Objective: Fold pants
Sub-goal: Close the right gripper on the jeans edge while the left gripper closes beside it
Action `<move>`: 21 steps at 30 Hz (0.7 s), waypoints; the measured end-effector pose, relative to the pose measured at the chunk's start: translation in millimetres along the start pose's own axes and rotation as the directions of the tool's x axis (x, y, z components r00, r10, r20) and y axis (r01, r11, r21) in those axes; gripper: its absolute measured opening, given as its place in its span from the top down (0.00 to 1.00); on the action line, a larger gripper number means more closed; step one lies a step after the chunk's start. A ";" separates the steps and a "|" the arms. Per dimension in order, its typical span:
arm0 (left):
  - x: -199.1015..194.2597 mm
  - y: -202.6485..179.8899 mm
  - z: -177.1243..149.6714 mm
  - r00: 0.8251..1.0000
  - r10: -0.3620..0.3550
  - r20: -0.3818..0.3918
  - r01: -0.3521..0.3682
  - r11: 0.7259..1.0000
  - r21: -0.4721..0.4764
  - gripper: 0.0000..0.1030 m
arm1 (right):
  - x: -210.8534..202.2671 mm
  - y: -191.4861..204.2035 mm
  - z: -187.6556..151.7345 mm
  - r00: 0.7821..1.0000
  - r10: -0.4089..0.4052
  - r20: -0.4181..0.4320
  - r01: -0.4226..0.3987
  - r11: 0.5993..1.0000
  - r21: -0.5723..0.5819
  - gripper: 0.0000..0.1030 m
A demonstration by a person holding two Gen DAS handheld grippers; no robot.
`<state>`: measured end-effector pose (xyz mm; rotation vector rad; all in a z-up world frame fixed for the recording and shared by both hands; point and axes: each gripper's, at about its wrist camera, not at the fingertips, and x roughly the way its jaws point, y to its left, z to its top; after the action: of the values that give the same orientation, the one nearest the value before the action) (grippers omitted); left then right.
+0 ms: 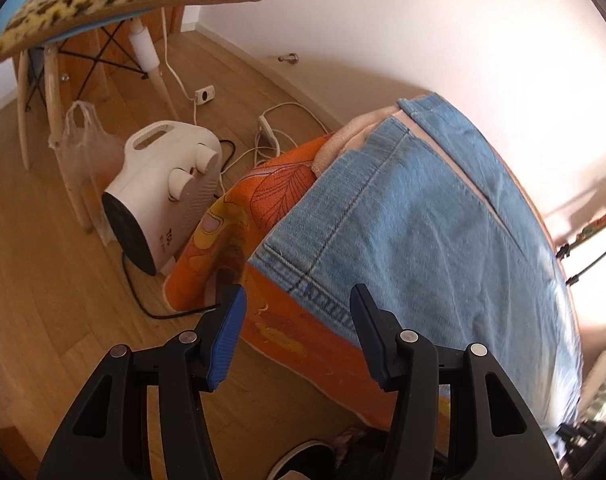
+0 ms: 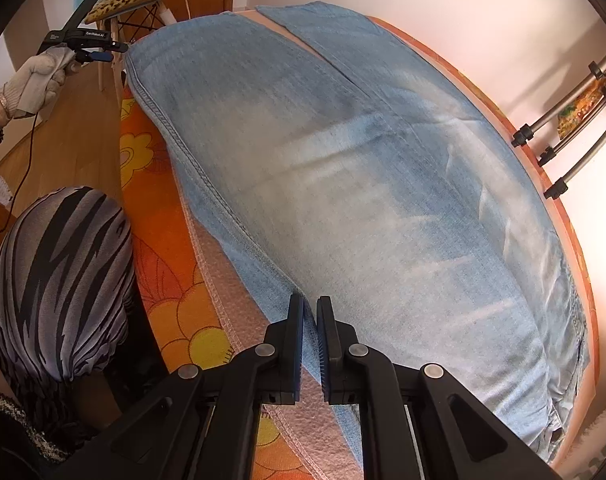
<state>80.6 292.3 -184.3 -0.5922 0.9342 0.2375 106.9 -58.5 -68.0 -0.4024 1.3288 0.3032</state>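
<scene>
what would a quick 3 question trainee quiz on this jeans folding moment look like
1. True or false: the left gripper is clamped on the hem of the jeans.
2. What does the right gripper hold between its pads? A) the orange floral cloth B) the near side edge of the jeans C) nothing
3. Which white appliance stands on the wood floor beside the table's end?

Key
1. False: its jaws stand open just off the hem, with nothing between them.
2. B
3. A fan heater with two knobs.
</scene>
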 end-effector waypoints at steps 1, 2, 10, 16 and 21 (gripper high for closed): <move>2.1 2.3 1.2 1.000 -0.012 0.000 0.012 1.000 -0.023 0.49 | 0.8 0.6 0.1 1.000 -0.002 0.000 0.002 1.000 0.001 0.96; 3.5 4.4 2.2 1.000 -0.023 0.002 0.023 0.999 -0.044 0.51 | 1.0 0.8 0.1 1.000 -0.003 0.000 0.003 1.000 0.000 0.96; 4.6 11.0 2.9 0.998 -0.041 0.046 0.046 0.991 -0.128 0.78 | 0.3 2.1 0.5 1.000 -0.020 -0.001 0.020 1.000 -0.003 0.96; -4.9 3.2 2.2 0.994 -0.024 0.104 0.033 0.996 -0.078 0.86 | -1.7 3.4 0.2 1.000 -0.030 0.001 0.030 1.000 0.000 0.96; -17.5 -3.0 7.5 0.987 -0.049 0.151 0.060 0.996 -0.070 0.87 | -7.3 3.7 -0.3 0.999 -0.047 0.016 0.047 0.999 0.010 0.96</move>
<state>76.8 295.1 -165.6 -0.6582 0.7658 0.2650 103.4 -55.2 -61.4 -0.4219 1.3024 0.2607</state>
